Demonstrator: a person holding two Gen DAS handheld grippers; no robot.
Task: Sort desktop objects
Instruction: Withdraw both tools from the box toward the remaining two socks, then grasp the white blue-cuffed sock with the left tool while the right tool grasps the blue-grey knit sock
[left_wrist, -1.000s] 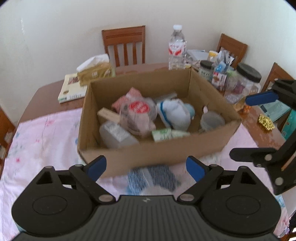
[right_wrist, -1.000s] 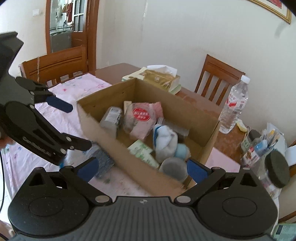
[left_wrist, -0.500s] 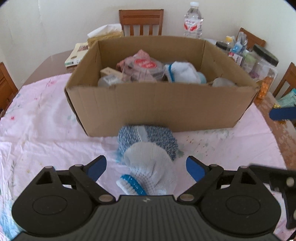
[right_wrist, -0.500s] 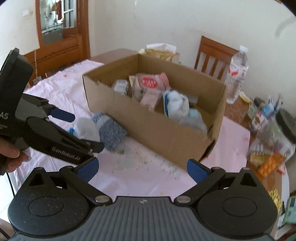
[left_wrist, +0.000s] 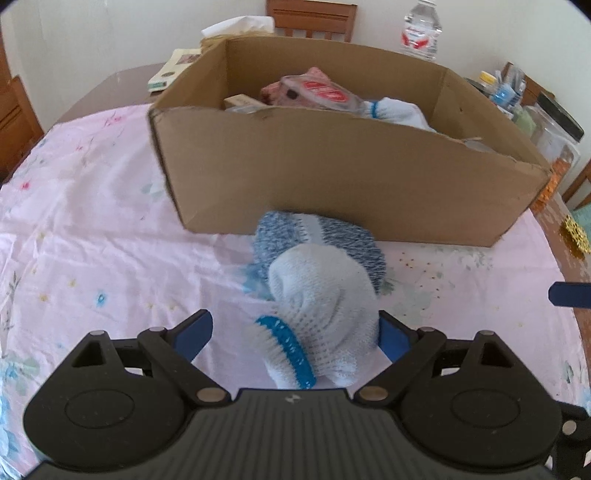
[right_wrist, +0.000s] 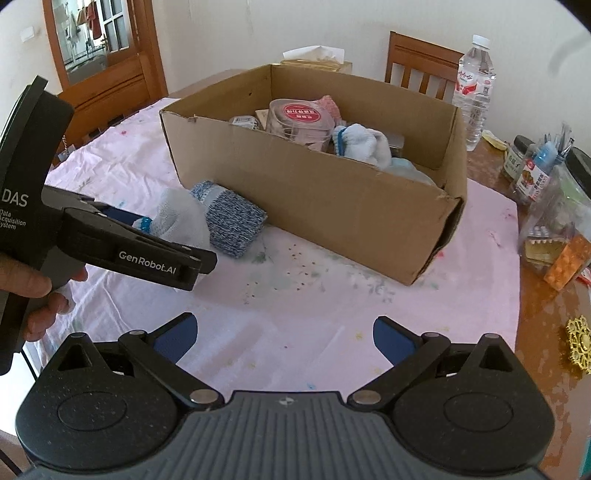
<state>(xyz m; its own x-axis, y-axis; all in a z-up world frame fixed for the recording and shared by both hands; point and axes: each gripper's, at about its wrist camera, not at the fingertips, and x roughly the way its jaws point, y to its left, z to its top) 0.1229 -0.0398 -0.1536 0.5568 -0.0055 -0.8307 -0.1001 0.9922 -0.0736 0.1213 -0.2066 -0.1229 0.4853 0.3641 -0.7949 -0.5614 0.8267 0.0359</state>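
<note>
Scene: a worktop (right_wrist: 295, 317) under a pink floral cloth, carrying an open cardboard box (left_wrist: 351, 177) and loose items.
Already sorted: the box holds a clear tub with a red lid (right_wrist: 297, 120), a white sock with a blue band (right_wrist: 360, 142) and several smaller packages, so much of the task appears done.
Left to sort: a white sock with a blue cuff (left_wrist: 317, 317) and a blue-speckled sock (left_wrist: 332, 236) lie on the cloth, touching each other, just in front of the box's near wall.
Left gripper (left_wrist: 295, 334): fingers spread wide on either side of the white sock; the right finger looks close to the fabric, the left stands clear, and nothing is clamped.
Right gripper (right_wrist: 282, 338): fingers released and empty, hovering over bare cloth well apart from the socks.
Step in hand: judged to be the approach for picking up the white sock.
Uncertain: a water bottle (right_wrist: 474, 86), jars (right_wrist: 554, 173) and a gold ornament (right_wrist: 580, 345) stand beside the cloth; whether they belong to the sort cannot be told.
</note>
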